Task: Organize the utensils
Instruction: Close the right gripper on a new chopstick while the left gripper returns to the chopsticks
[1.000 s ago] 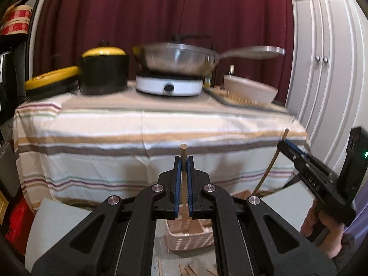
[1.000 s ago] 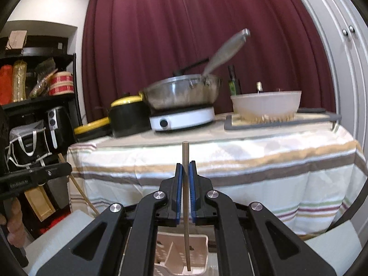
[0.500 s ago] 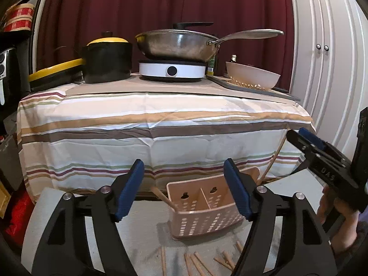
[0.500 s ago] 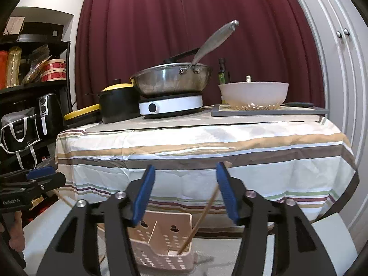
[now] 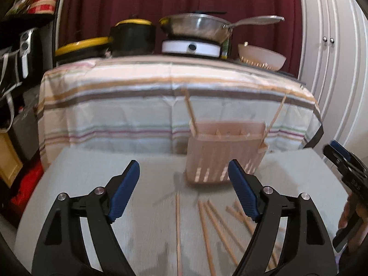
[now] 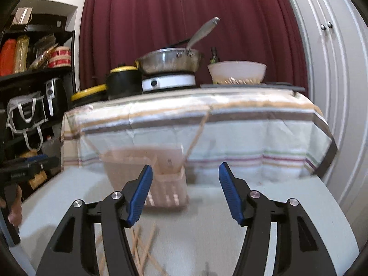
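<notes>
A pink slotted utensil basket [image 5: 224,154] stands on the grey mat; two wooden chopsticks lean in it, one at its left end [image 5: 190,111] and one at its right end [image 5: 276,118]. Several loose chopsticks [image 5: 207,227] lie on the mat in front of it. My left gripper [image 5: 184,192] is open and empty, above the loose sticks. My right gripper [image 6: 185,194] is open and empty, in front of the basket [image 6: 147,174], with loose chopsticks [image 6: 142,248] below it. The frames are motion-blurred.
Behind the mat [image 5: 103,184] stands a table with a striped cloth [image 5: 161,96], holding a black pot [image 5: 132,38], a pan on a white burner [image 5: 195,28] and a bowl [image 5: 262,56]. Shelves [image 6: 34,73] at left, white cabinet doors [image 6: 333,69] at right.
Both grippers opened and let go of their chopsticks, which now lean in the basket. Both grippers then pulled back and tilted down toward the mat.
</notes>
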Motion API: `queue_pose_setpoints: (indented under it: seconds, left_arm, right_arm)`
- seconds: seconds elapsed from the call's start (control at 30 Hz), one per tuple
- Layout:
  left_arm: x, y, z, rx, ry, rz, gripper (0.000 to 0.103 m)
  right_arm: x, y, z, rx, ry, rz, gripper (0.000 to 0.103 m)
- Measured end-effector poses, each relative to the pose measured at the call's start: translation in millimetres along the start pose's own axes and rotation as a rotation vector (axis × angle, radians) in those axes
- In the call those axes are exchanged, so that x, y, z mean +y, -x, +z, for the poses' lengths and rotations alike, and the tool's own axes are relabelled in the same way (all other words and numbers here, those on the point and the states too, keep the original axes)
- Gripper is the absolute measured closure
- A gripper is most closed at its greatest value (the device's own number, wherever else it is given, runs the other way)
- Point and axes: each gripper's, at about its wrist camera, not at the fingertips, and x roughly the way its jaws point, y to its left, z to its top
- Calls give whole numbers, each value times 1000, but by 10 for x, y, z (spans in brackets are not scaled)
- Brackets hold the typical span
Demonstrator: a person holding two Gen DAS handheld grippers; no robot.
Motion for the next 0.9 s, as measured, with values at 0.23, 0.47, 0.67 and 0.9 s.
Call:
queue_pose_setpoints:
  seconds: [0.23, 0.47, 0.67, 0.9]
  left_arm:
    - [165, 222, -659, 32, 81, 71, 27]
    - [220, 244, -1147, 133, 99, 109, 31]
    - [217, 235, -1349, 180, 105, 113, 31]
    - [170, 234, -1436, 194, 101, 107, 31]
  right_arm:
    - [-152, 358, -696, 90, -11, -41, 55]
    - [-282, 425, -1291, 249, -52, -49, 64]
    - [-299, 366, -1441, 310, -69, -62, 68]
    - [-266, 339, -1507, 372, -53, -56, 68]
